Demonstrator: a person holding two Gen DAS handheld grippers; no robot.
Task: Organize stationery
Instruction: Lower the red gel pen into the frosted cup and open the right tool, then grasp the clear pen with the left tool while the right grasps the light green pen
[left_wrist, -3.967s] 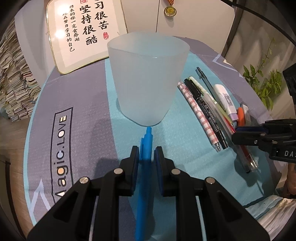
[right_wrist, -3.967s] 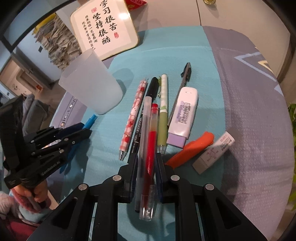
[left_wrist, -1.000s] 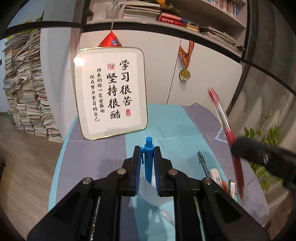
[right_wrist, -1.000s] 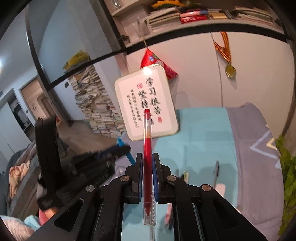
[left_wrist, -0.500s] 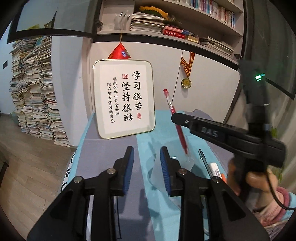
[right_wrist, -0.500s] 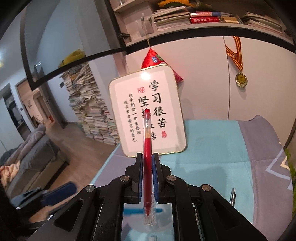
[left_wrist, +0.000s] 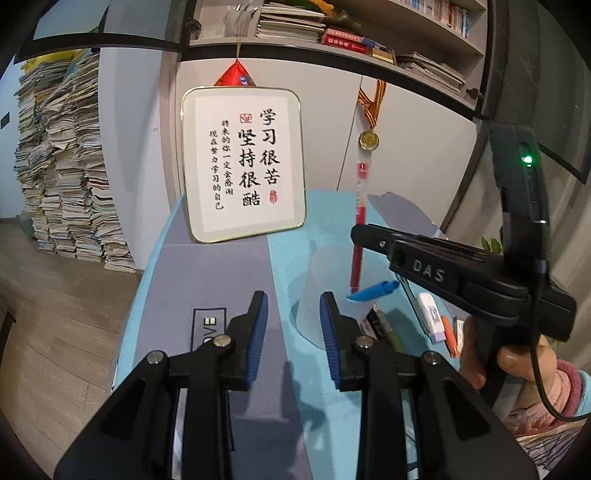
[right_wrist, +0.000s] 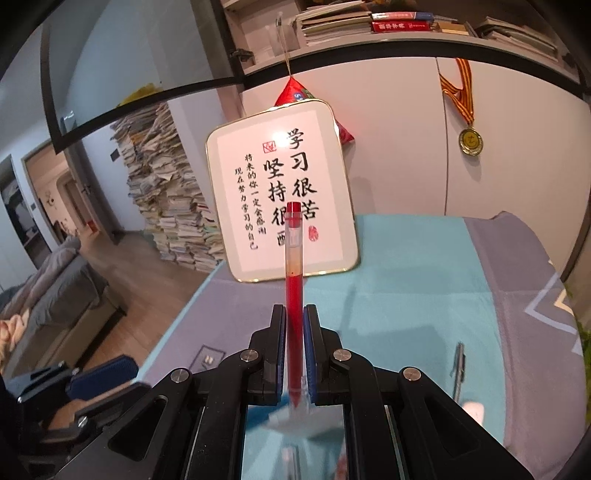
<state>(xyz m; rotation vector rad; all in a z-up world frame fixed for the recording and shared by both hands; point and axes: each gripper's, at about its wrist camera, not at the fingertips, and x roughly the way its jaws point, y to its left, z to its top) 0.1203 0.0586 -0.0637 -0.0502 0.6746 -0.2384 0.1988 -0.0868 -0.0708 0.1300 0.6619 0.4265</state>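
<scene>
since before: left claw let go of the blue pen, now leaning in the cup.
left claw: jaws apart, empty, lower centre.
right claw: clamped on the red pen, upright over the cup.
desk: more pens at lower right.

A: Where's the cup?
B: On the table mat, before the framed calligraphy sign.
A: And the pens?
B: One pen juts from it; the correction tape and others lie right of it.
</scene>
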